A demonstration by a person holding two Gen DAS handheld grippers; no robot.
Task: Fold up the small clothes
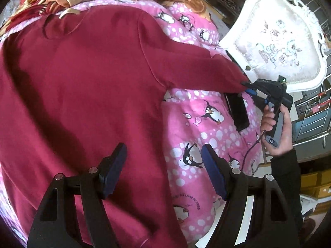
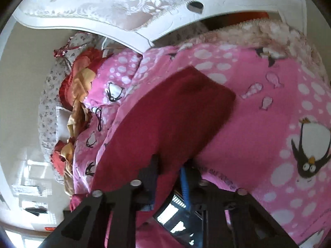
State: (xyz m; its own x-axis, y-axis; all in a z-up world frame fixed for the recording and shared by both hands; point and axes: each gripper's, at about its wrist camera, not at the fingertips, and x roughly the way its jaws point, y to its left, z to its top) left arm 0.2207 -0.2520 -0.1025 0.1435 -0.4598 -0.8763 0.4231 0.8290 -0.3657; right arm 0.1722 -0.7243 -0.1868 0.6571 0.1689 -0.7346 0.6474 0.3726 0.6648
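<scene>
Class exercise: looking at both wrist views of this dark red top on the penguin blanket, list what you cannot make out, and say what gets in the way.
- Dark red top: its far side and hem are cut off by the left wrist view's edge.
- Sleeve cuff: covered by the right gripper in the left wrist view.
- Black phone: partly under the sleeve.
- Right wrist view: blurred, so the sleeve shows no seams.

dark red top (image 1: 82,78), pink penguin-print blanket (image 1: 206,128), white chair (image 1: 275,41)
</scene>
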